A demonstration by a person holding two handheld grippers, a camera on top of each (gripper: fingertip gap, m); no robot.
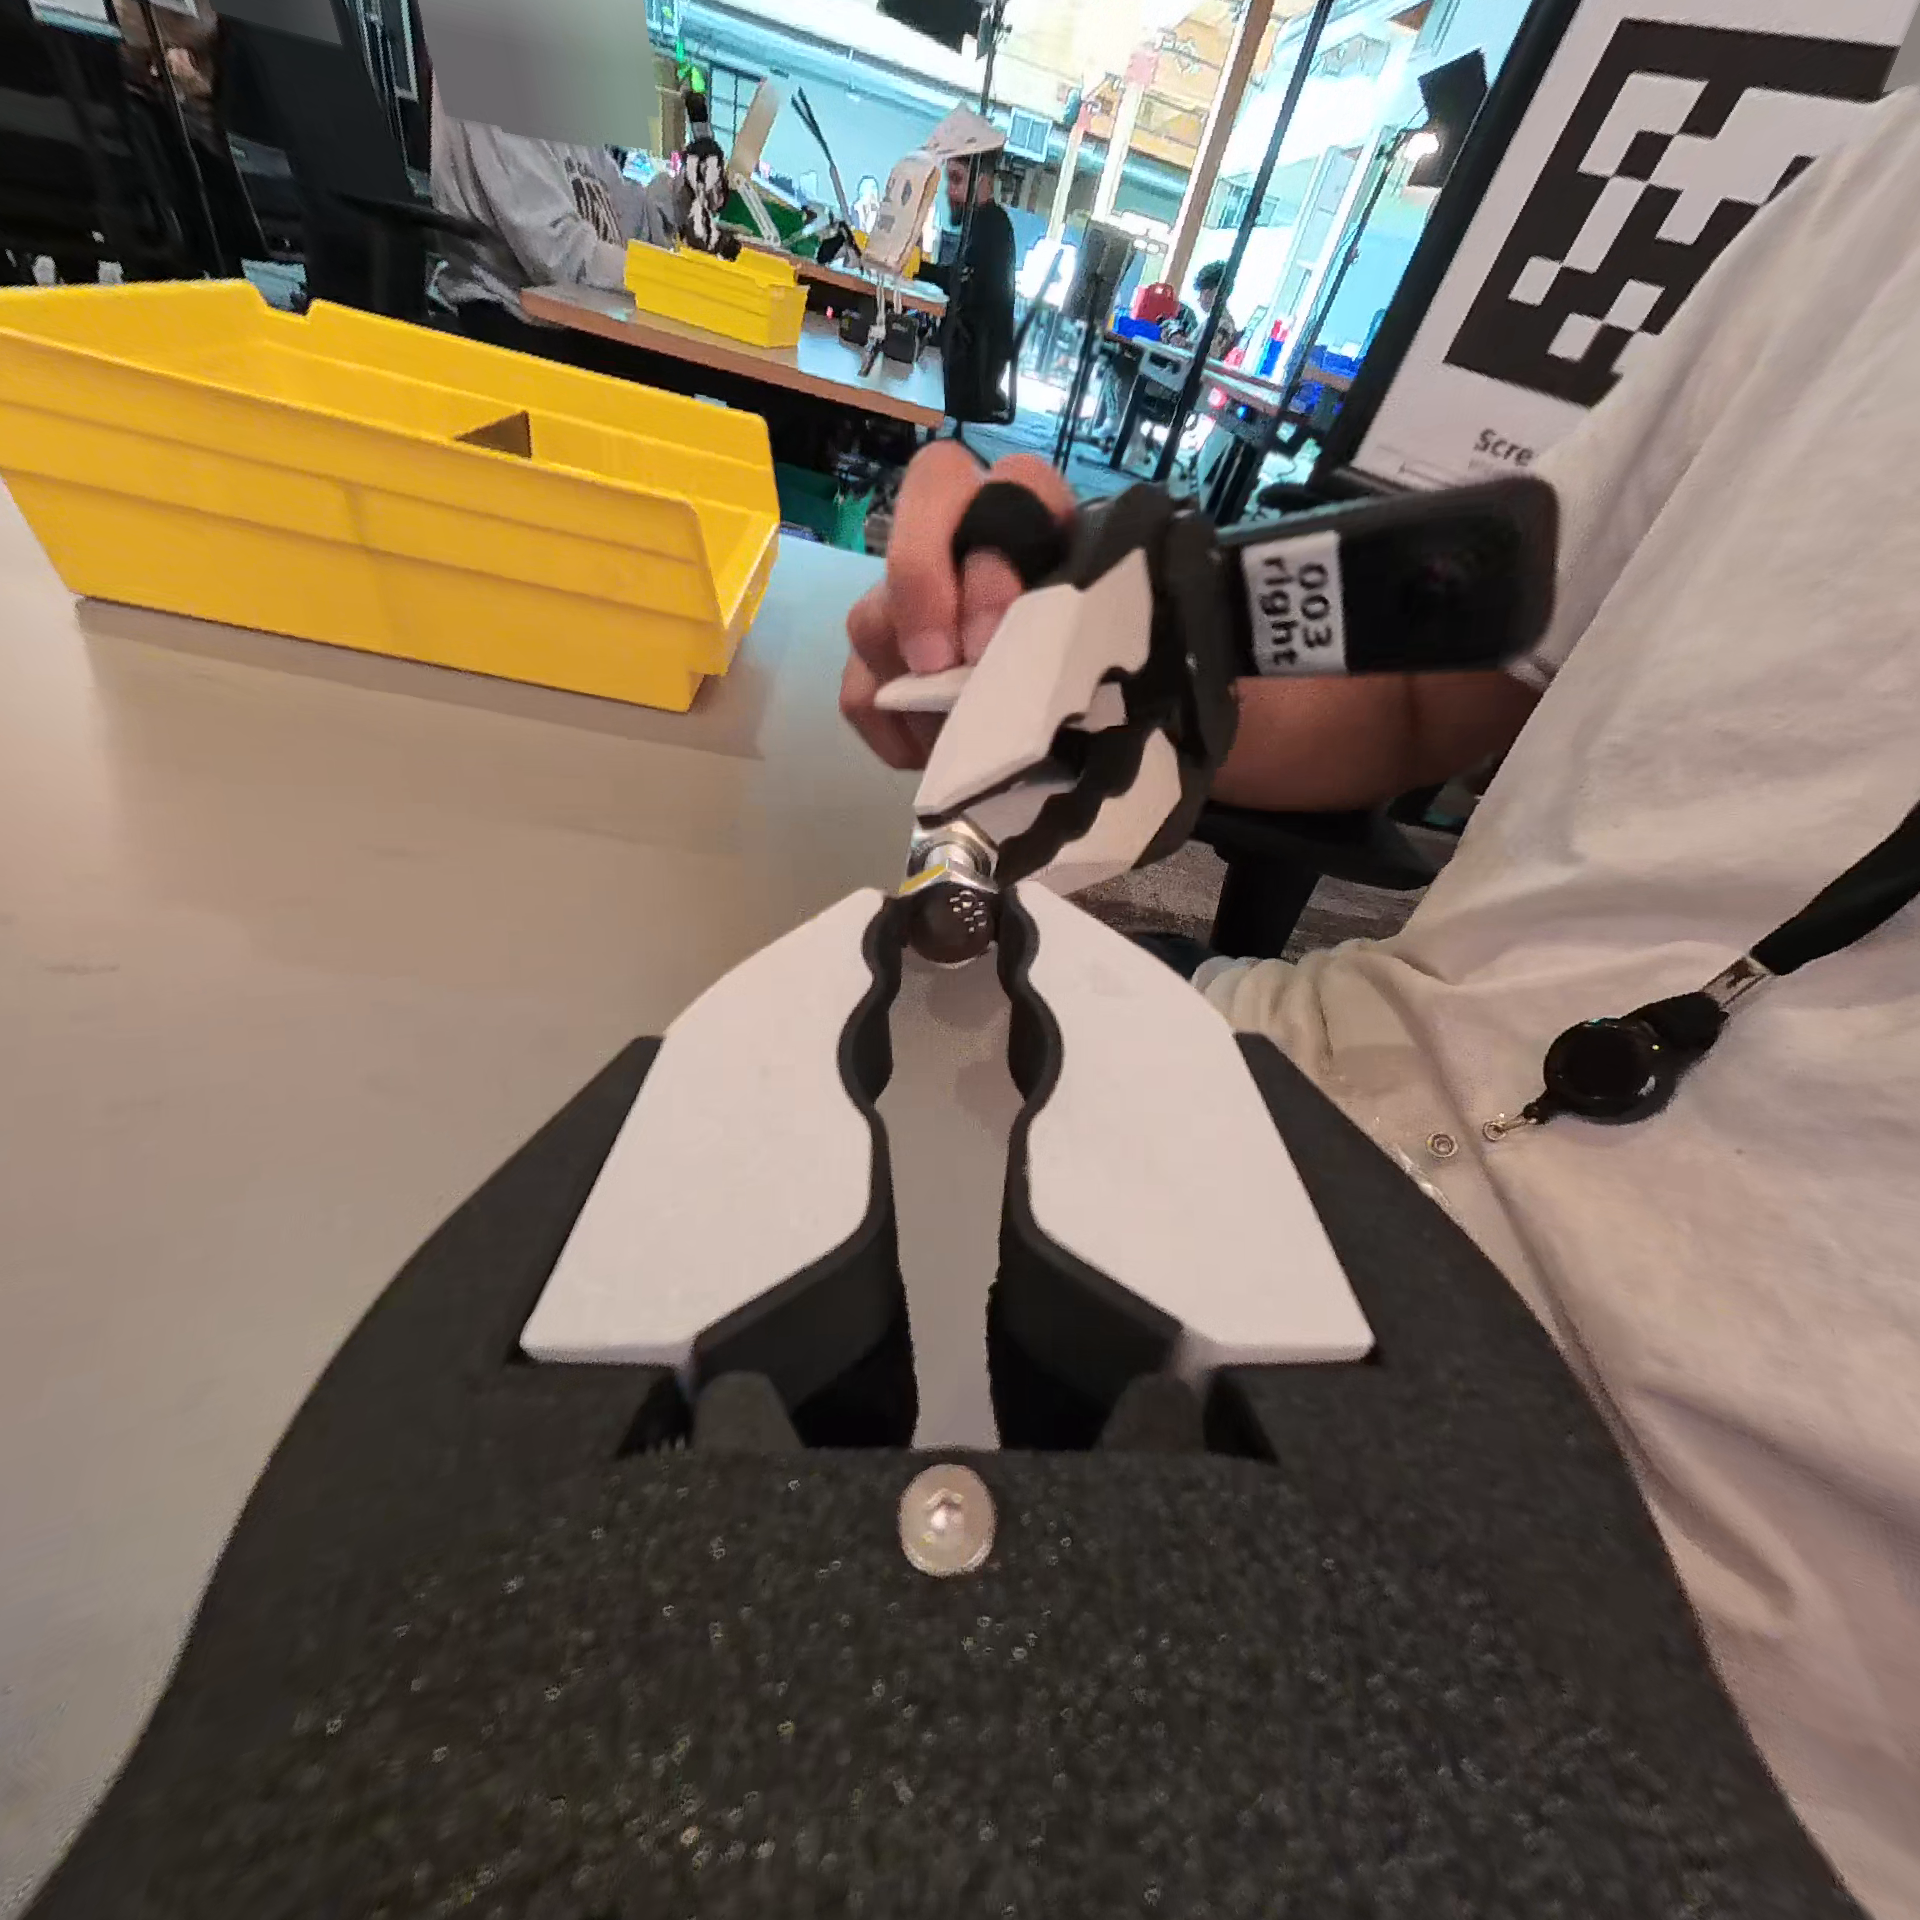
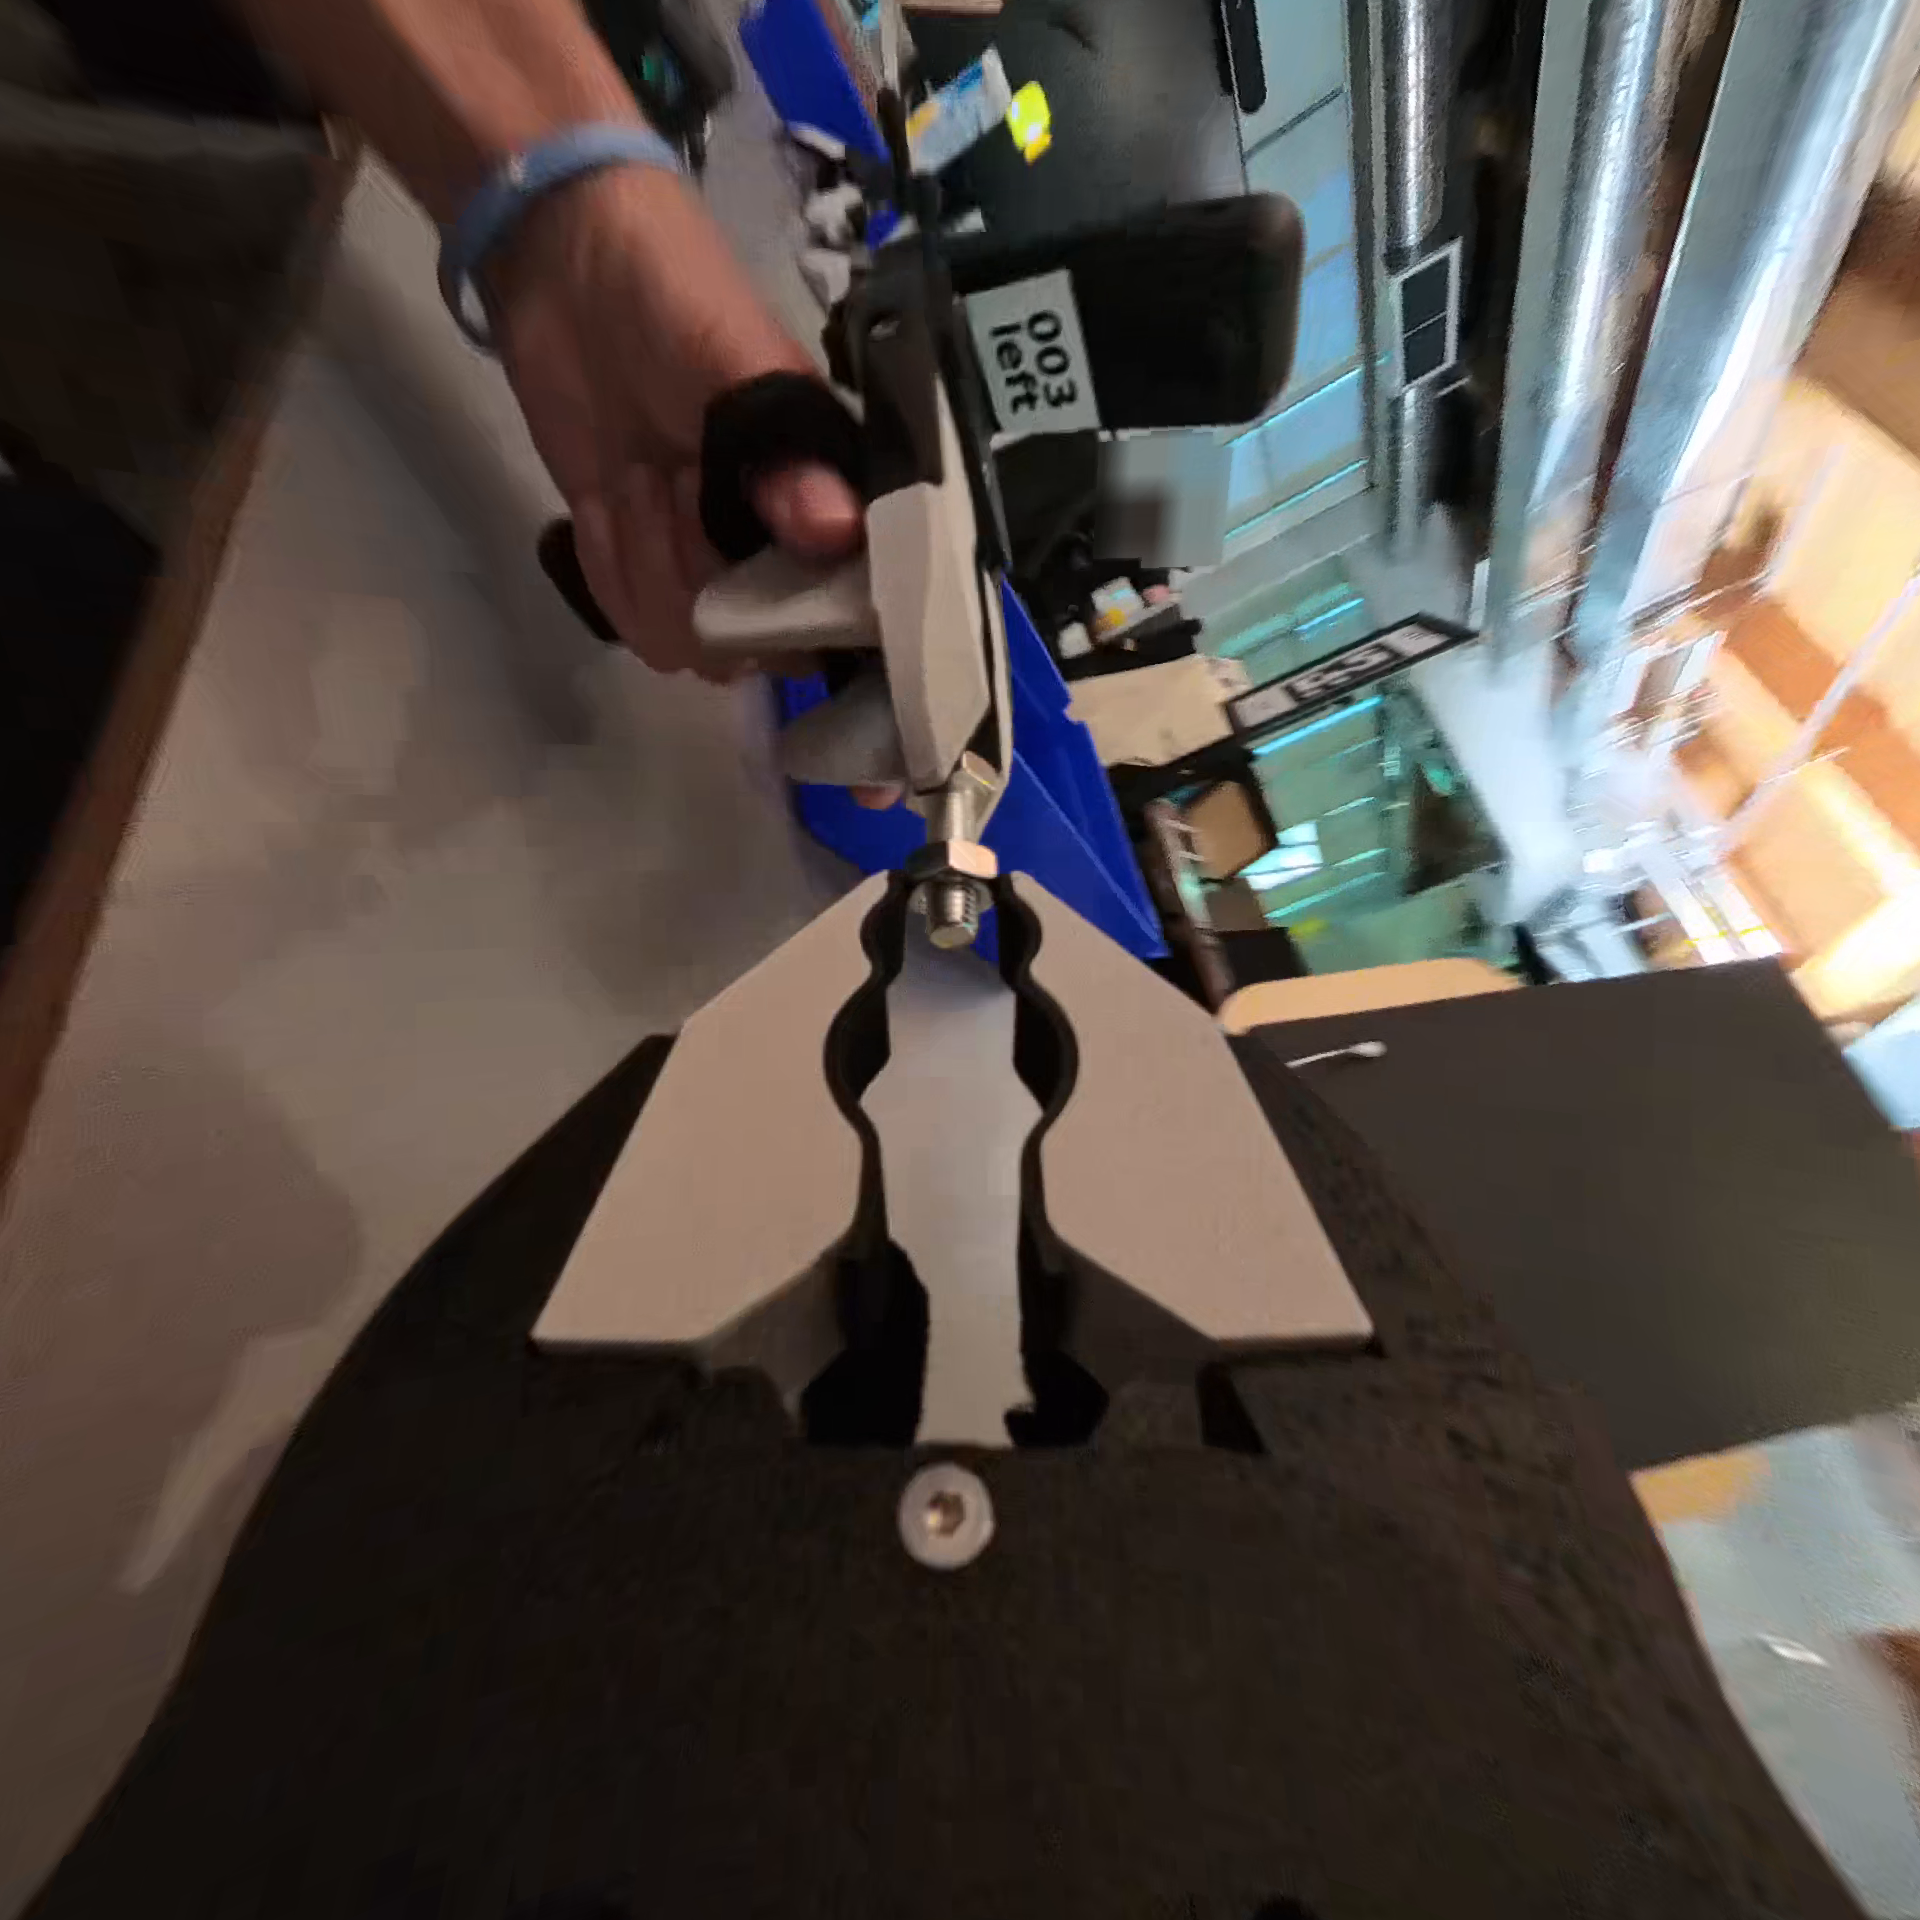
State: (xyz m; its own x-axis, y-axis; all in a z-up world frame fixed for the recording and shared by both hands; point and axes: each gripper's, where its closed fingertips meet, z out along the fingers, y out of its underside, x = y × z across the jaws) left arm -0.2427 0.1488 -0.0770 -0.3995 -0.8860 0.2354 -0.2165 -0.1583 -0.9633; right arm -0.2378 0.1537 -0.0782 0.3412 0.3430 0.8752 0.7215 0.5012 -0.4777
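Note:
A silver bolt point(image 1: 951, 928) with a hex nut point(image 1: 943, 860) on its thread is held in the air between my two grippers, above the grey table point(image 1: 312, 935). My left gripper point(image 1: 948, 920) is shut on the bolt's head. My right gripper point(image 1: 961, 836) comes in from the upper right and is shut on the nut. In the right wrist view the nut point(image 2: 951, 860) sits at my right gripper's tips point(image 2: 951, 904), with the thread end point(image 2: 951, 925) between them. The left gripper point(image 2: 961, 779) holds the head from above.
A yellow bin point(image 1: 395, 499) stands on the table to the far left. A blue bin point(image 2: 1049, 831) lies behind the grippers. The person's white shirt point(image 1: 1662, 935) and badge reel point(image 1: 1600, 1070) fill the right side. Other people and tables are in the background.

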